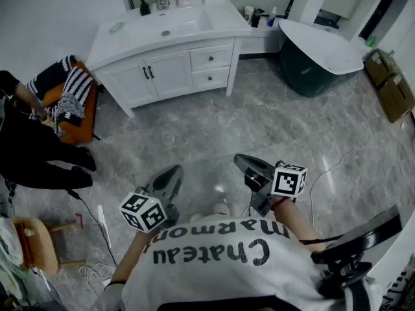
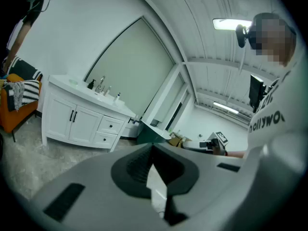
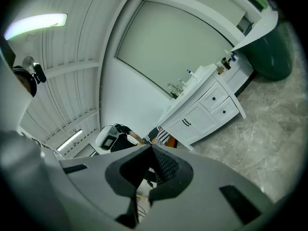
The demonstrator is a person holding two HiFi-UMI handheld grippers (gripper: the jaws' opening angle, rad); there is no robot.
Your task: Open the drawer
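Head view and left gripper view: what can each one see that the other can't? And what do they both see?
Only the head view shows the wooden stool on the floor. Only the left gripper view shows the long ceiling light. Both show the white cabinet with its sink, the two shut drawers, the green tub and the orange chair.

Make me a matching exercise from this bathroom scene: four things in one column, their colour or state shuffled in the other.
Things:
1. vanity
2. bathtub
3. chair
4. right claw

Colour or state:
A. dark green outside
B. shut, nothing in it
C. orange
D. white, drawers closed

Pairs: 1-D, 2-A, 3-C, 4-B
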